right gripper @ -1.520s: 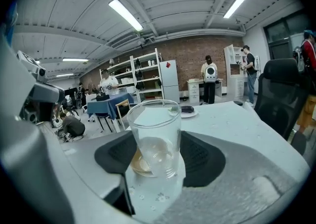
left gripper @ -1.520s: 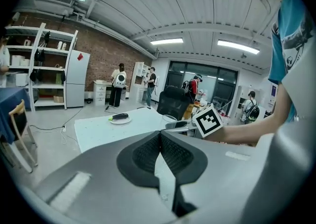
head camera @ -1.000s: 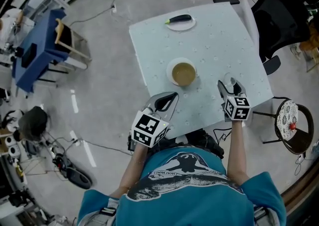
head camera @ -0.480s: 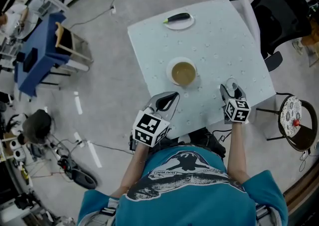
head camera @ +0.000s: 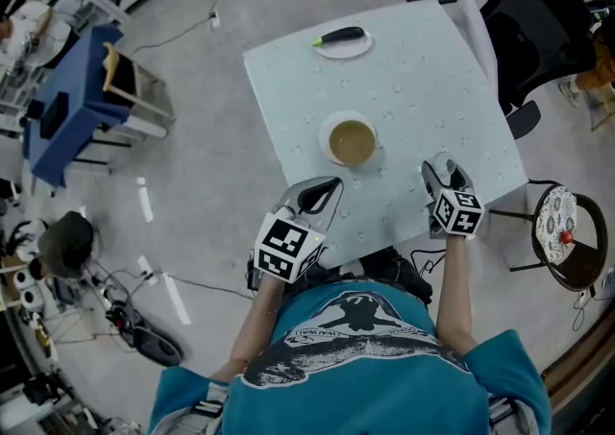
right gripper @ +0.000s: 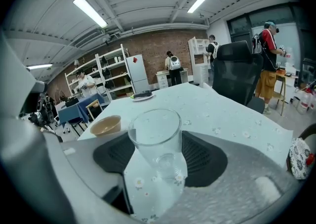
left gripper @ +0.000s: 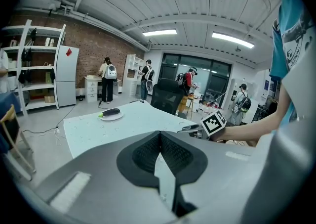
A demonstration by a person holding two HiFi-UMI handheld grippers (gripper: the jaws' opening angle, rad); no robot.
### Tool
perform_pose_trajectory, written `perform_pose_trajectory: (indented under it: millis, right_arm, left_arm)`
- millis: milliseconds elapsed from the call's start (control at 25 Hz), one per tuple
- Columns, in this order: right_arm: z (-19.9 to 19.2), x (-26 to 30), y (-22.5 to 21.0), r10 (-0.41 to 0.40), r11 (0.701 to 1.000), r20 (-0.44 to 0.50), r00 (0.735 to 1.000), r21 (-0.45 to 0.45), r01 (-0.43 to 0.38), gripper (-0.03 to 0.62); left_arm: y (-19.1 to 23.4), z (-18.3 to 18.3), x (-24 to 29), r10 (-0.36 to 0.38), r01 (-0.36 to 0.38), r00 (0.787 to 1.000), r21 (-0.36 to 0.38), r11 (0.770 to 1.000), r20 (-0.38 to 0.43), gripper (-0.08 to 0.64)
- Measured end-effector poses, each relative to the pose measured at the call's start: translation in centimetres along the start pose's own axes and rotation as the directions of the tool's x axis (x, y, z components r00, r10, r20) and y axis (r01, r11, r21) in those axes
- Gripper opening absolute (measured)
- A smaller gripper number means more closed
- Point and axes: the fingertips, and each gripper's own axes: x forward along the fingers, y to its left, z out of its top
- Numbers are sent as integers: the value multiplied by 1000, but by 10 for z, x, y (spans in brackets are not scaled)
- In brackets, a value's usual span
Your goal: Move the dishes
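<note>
A clear glass (right gripper: 156,131) stands upright on the pale flowered table (head camera: 404,78) near its front right edge. My right gripper (head camera: 441,168) straddles the glass (head camera: 442,155); its jaws have just been opening and now stand wide, one dark pad (right gripper: 202,161) on each side of it. My left gripper (head camera: 330,188) rests shut and empty at the table's front edge, and its pads (left gripper: 173,154) meet at the tips. A tan bowl (head camera: 352,140) sits mid-table between the grippers. A white plate (head camera: 343,41) bearing a dark eggplant lies at the far edge.
A black office chair (head camera: 538,20) stands at the table's right. A round stool (head camera: 562,227) with a patterned seat is at the front right. A blue table (head camera: 62,102) and a wooden chair (head camera: 135,78) stand to the left. Cables cross the floor, and people stand by the far shelves.
The right gripper has sunk slightly with the glass between its jaws. The left gripper, bowl and plate have kept their places.
</note>
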Motion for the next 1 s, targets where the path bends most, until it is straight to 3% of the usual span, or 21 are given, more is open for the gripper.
perform_pose_trajectory:
  millis: [400, 640, 840, 1000]
  right_arm:
    - [72, -30, 14, 24, 998, 160, 987, -55, -15, 307]
    - [110, -38, 52, 128, 986, 209, 970, -133, -102, 307]
    - [111, -25, 102, 260, 946, 155, 953, -237, -220, 294]
    - [93, -8, 144, 349, 888, 50, 936, -338, -313, 287]
  left_arm:
    - [6, -3, -9, 26, -25, 999, -24, 999, 26, 15]
    - [11, -6, -13, 48, -47, 998, -45, 998, 37, 15]
    - [16, -9, -18, 79, -76, 996, -64, 995, 46, 15]
    - [23, -11, -26, 113, -109, 992, -83, 991, 51, 15]
